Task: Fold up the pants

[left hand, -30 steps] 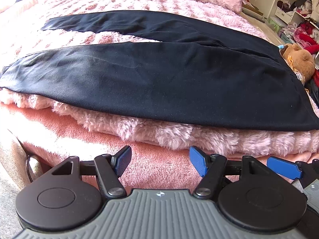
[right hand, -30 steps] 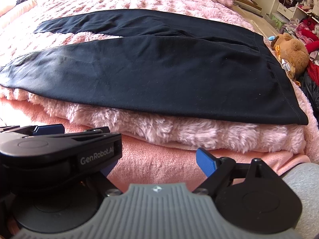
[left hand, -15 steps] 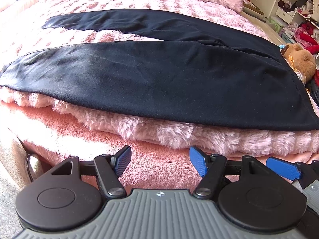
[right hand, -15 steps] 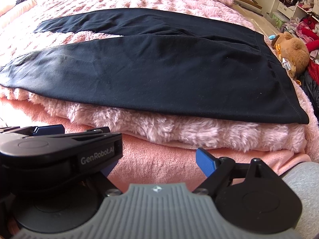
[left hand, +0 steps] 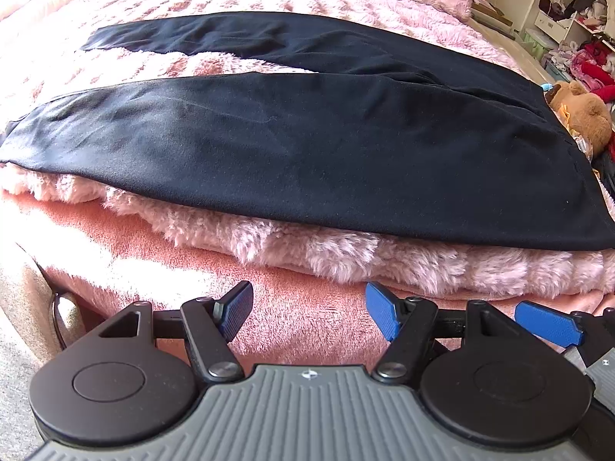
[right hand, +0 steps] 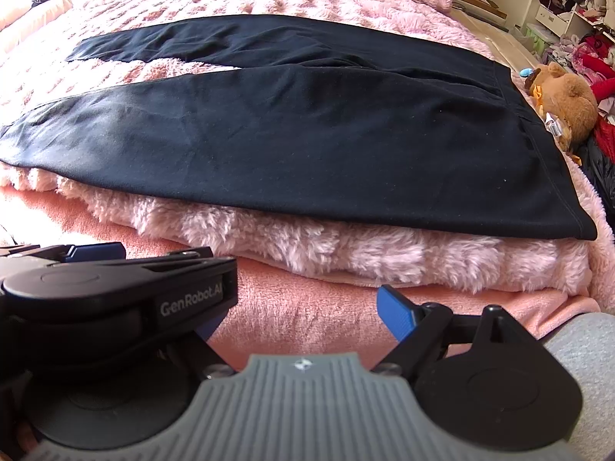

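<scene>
Black pants (left hand: 326,146) lie flat on a fluffy pink blanket (left hand: 346,249), waistband at the right, both legs stretching left and spread apart. They also show in the right wrist view (right hand: 307,142). My left gripper (left hand: 307,313) is open and empty, below the near edge of the blanket, short of the pants. My right gripper (right hand: 303,315) is open and empty, close beside the left one; the left gripper's body (right hand: 115,299) covers its left finger. One blue pad of the right gripper (left hand: 547,322) shows in the left wrist view.
A brown teddy bear (right hand: 565,96) lies at the bed's right edge beside the waistband. Shelves and scattered clothes (left hand: 576,30) stand beyond the bed at the right. A smooth pink sheet (left hand: 300,319) covers the bed's near side.
Both grippers have edged slightly forward and up toward the bed; the pants appear a little lower and closer in both views. The jaws stay open.
</scene>
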